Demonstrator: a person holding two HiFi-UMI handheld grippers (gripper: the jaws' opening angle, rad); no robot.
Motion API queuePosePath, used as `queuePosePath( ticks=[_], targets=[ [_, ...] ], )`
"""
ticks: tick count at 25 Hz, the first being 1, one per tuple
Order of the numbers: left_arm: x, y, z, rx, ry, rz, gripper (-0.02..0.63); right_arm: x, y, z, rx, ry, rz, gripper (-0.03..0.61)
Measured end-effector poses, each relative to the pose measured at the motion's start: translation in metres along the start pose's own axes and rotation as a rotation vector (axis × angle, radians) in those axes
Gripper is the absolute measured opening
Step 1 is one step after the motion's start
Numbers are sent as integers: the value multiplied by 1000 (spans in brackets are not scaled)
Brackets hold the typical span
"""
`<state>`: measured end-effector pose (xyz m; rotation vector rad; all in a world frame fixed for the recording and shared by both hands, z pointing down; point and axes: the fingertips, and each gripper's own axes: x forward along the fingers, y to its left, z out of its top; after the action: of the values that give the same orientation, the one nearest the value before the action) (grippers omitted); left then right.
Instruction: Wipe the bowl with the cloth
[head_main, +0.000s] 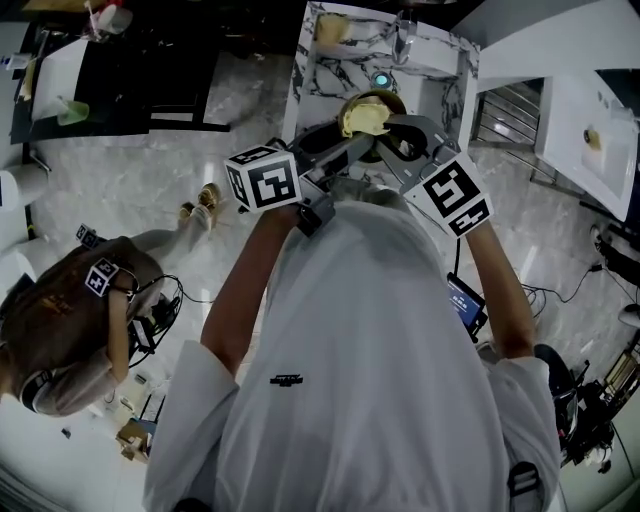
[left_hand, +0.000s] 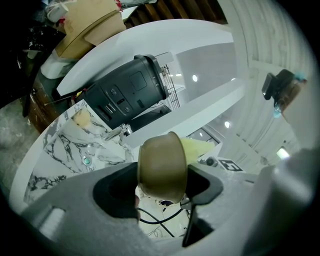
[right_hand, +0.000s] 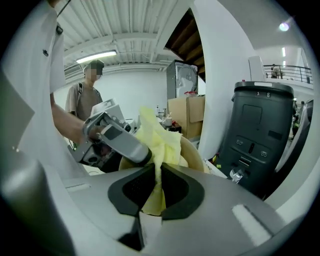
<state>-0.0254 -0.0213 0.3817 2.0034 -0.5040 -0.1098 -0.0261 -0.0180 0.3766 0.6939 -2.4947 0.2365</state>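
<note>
Head view hides much: the person's white shirt (head_main: 370, 380) fills the lower middle of the frame, and the bowl (head_main: 388, 100) at upper centre shows only as a tan curved rim, the rest covered by the cloth (head_main: 364, 120) and the tips of both tongs. It is held in the air, just below the marble-patterned worktop (head_main: 330, 60) in the frame. The left tongs (head_main: 345, 140) and right tongs (head_main: 392, 142) meet at it from either side.

Left gripper view shows the bowl (left_hand: 161, 167) from outside only: smooth, matte, tan-brown, round-walled, tipped on its side, its inside out of sight. The left tongs (left_hand: 162, 187) stand wide and clamp it across. A pale yellow corner of cloth (left_hand: 200, 147) peeps from behind the rim.

Right gripper view shows the right tongs (right_hand: 159, 187) nearly closed, pinching a soft, crumpled fold of cloth (right_hand: 157, 145). The cloth bunches up and covers most of the bowl (right_hand: 196, 156); only a beige arc shows at the right.
</note>
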Motion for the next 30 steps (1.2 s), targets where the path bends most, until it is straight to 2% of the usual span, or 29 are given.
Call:
queuePosePath(
  ticks=[6,13,21,25,27,30],
  targets=[
    [-2,-1,-9,14,46,-4,264,0,-22,7,-23,-1,-55,38],
    [-11,3,8,-12,-34,9,264,-1,-27,-1,9,58,-66,38],
    [-17,15,23,-52,-98,83,239,-6,-8,-6,24,106,-21,38],
    [-15,13,23,-103,-117,51,235,-10,-5,-6,66,119,-10,38],
    [-15,12,23,-118,-128,42,235,-13,-5,-4,90,128,-24,38],
    [-13,10,22,-128,-122,29,236,-14,-14,-4,120,135,-92,38]
  ],
)
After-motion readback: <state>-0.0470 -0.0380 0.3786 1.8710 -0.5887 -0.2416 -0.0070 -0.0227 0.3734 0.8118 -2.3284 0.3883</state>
